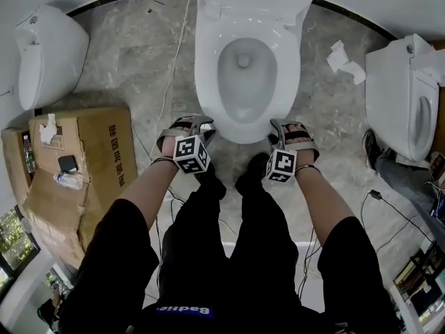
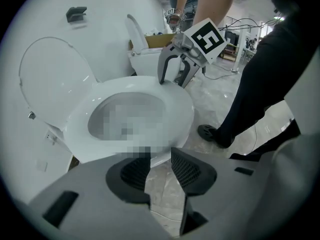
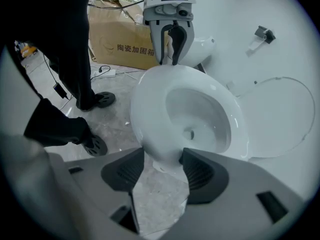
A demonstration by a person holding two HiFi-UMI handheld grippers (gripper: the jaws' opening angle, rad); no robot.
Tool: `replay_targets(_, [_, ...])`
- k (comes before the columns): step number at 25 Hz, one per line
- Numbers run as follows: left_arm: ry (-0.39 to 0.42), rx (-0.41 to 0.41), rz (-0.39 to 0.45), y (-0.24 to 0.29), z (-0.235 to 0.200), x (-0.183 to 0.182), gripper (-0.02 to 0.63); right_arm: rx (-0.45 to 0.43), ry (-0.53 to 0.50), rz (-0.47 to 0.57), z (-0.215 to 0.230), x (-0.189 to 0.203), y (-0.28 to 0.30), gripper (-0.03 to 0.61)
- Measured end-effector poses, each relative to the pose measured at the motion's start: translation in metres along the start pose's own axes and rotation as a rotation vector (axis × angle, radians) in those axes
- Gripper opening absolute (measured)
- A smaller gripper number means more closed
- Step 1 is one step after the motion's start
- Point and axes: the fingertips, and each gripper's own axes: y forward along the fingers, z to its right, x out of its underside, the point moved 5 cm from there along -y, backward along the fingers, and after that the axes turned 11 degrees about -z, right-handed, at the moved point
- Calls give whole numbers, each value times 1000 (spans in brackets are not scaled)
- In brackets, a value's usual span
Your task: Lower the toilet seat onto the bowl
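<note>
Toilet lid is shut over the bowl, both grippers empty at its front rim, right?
No: the left gripper view shows the lid raised behind the open bowl. The left gripper and right gripper are empty at its front rim.

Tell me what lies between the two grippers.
In the head view, the front rim of the toilet bowl lies between the left gripper and the right gripper; each gripper view shows open, empty jaws.

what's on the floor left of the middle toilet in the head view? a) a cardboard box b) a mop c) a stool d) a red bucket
a: a brown cardboard box with printed characters lies on the marble floor to the left of the toilet.
</note>
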Motion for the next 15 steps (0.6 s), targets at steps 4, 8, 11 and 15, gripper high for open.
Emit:
replay_targets(4, [-22, 50, -36, 12, 2, 2, 141, -55, 6, -4, -5, -1, 9, 244])
replay_targets(8, [-61, 76, -44, 19, 3, 3, 141, -88, 12, -5, -7, -1, 15, 244])
replay_targets(11, [-73, 79, -31, 19, 2, 4, 135, -92, 15, -1, -7, -2, 16, 244])
replay_targets(15, [-97, 87, -23, 10, -1, 2, 137, -110, 68, 7, -4, -2, 7, 234])
